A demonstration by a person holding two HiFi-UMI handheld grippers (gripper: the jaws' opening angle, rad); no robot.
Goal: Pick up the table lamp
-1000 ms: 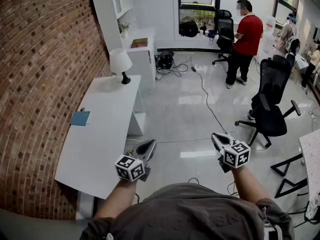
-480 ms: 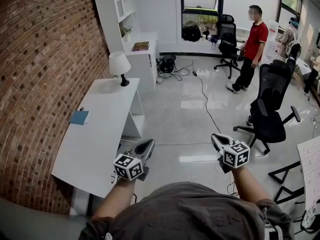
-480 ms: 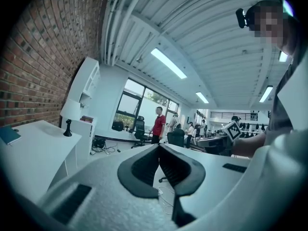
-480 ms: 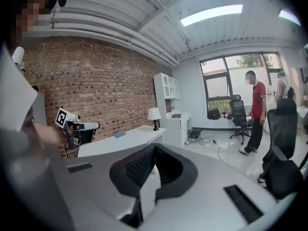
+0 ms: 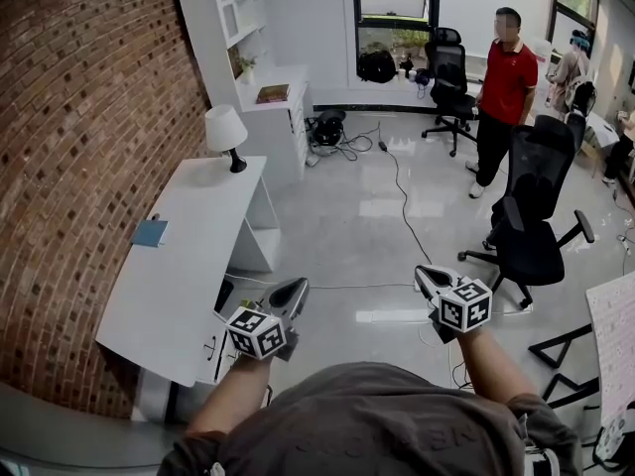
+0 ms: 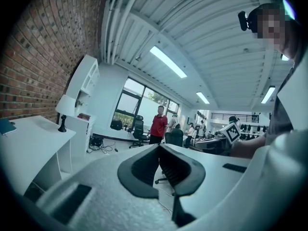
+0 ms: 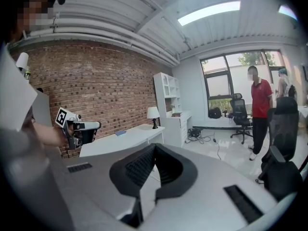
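Note:
The table lamp (image 5: 225,132), with a white shade and a black foot, stands at the far end of the white table (image 5: 179,266) by the brick wall. It also shows small in the left gripper view (image 6: 62,110) and in the right gripper view (image 7: 153,113). My left gripper (image 5: 296,288) hangs over the floor beside the table's near corner, far short of the lamp, shut and empty. My right gripper (image 5: 425,274) is out over the open floor, also shut with nothing in it. Both point level toward the far room.
A blue notebook (image 5: 150,233) lies on the table by the wall. A white cabinet (image 5: 281,117) stands behind the lamp. A black office chair (image 5: 531,236) is at the right, a person in a red shirt (image 5: 508,77) beyond it. Cables (image 5: 397,177) run across the floor.
The table and lamp have slid left and nearer in the head view as I walk forward. Both grippers stay shut and keep their place before me. The person in red has stepped right.

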